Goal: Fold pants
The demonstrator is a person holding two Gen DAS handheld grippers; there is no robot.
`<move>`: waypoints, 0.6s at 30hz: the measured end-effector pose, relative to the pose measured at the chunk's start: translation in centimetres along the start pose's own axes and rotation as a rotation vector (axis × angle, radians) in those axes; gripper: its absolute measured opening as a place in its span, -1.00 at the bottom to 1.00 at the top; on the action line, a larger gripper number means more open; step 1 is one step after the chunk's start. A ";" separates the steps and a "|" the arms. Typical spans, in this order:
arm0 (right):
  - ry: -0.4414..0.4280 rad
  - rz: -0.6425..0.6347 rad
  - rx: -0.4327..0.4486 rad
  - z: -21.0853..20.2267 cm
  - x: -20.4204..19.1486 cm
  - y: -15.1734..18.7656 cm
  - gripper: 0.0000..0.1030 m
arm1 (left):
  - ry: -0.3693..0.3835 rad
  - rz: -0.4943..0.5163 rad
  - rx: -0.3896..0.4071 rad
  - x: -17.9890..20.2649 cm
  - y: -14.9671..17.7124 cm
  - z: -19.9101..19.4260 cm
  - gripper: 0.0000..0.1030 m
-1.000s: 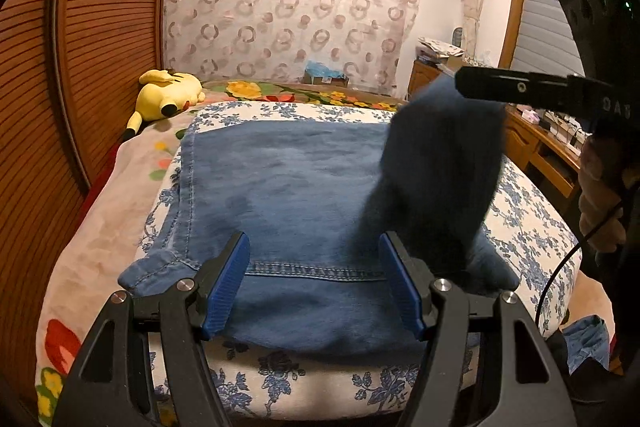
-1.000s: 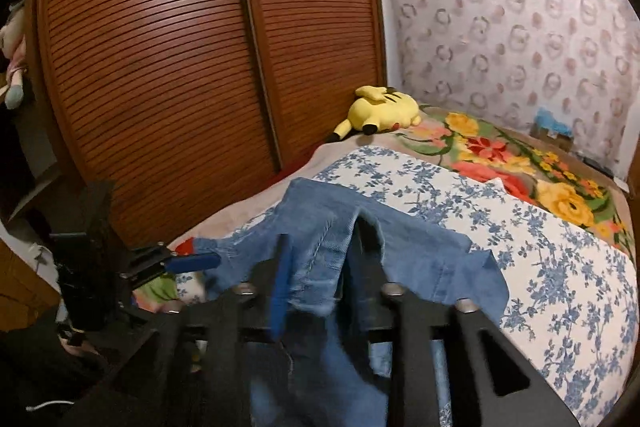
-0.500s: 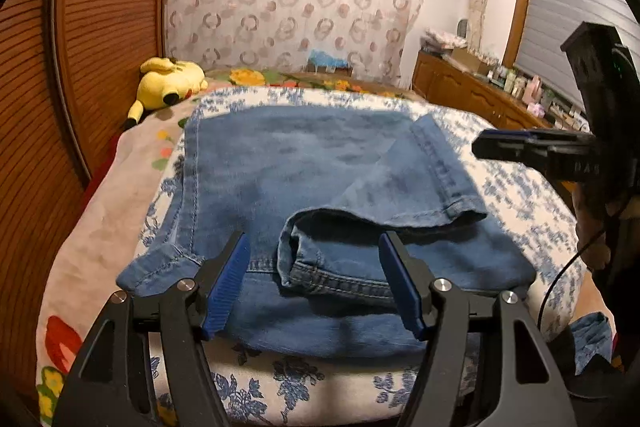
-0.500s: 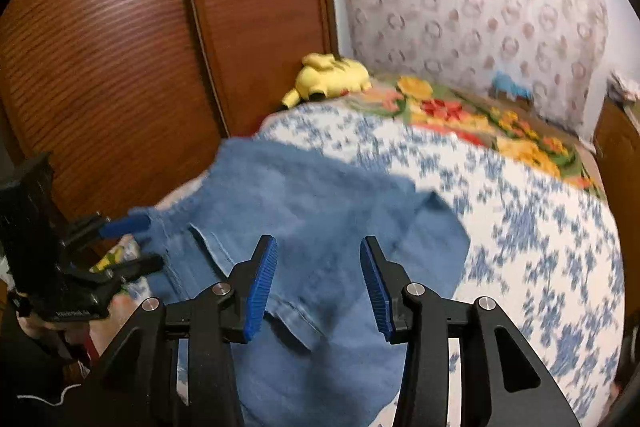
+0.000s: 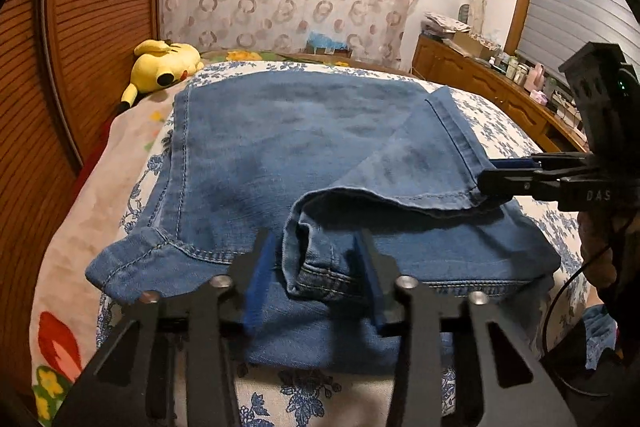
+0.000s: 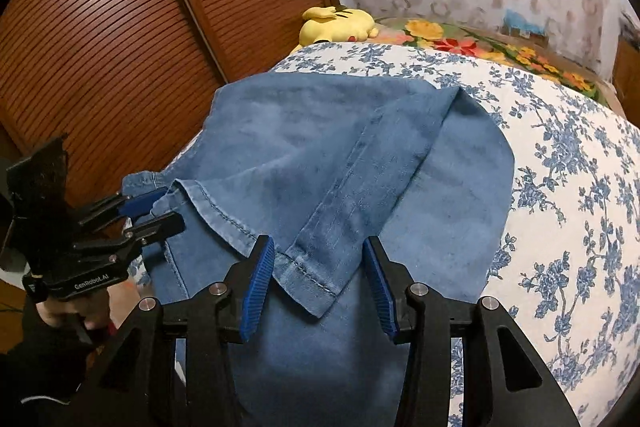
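Blue jeans (image 5: 280,147) lie on the bed, with the leg end folded back over the rest, hem (image 5: 400,199) toward me. My left gripper (image 5: 316,271) is open, its blue pads either side of the bunched hem corner (image 5: 316,267). In the right wrist view my right gripper (image 6: 318,279) is open, its pads astride the other hem corner (image 6: 312,275) of the jeans (image 6: 320,147). The left gripper (image 6: 156,215) shows there at the left, the right gripper (image 5: 496,179) in the left wrist view at the right.
The bed has a white cover with blue flowers (image 6: 560,167). A yellow plush toy (image 5: 164,67) lies at the far left by the wooden slatted doors (image 6: 120,27). A wooden dresser (image 5: 500,95) with clutter stands at the right.
The right gripper carried the lifted leg over, laid it on the jeans and let go. Both grippers have closed in on the hem corners; the left jaws have narrowed.
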State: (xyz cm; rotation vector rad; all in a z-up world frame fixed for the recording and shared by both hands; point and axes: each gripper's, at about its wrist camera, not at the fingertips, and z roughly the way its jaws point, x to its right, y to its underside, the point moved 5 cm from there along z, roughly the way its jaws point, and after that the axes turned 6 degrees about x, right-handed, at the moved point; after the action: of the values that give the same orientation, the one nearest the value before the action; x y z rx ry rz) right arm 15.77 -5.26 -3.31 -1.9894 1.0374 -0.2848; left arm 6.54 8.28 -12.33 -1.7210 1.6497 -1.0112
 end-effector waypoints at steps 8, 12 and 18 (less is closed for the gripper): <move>0.003 -0.026 0.002 0.4 0.3 0.8 -0.39 | 0.020 0.027 0.014 0.7 0.1 -0.4 -0.67; 0.011 -0.048 0.023 0.7 1.4 1.0 -0.82 | 0.023 0.045 0.043 1.3 -0.3 -1.2 -0.73; 0.039 -0.119 0.121 -2.4 0.6 -0.1 -0.93 | 0.034 0.038 0.134 2.3 -2.5 -3.9 -0.79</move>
State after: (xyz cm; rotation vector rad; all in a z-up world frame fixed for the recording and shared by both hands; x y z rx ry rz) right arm 14.91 -7.06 -1.88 -1.9457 0.9065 -0.4420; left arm 4.75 6.64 -7.80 -1.5875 1.5916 -1.1126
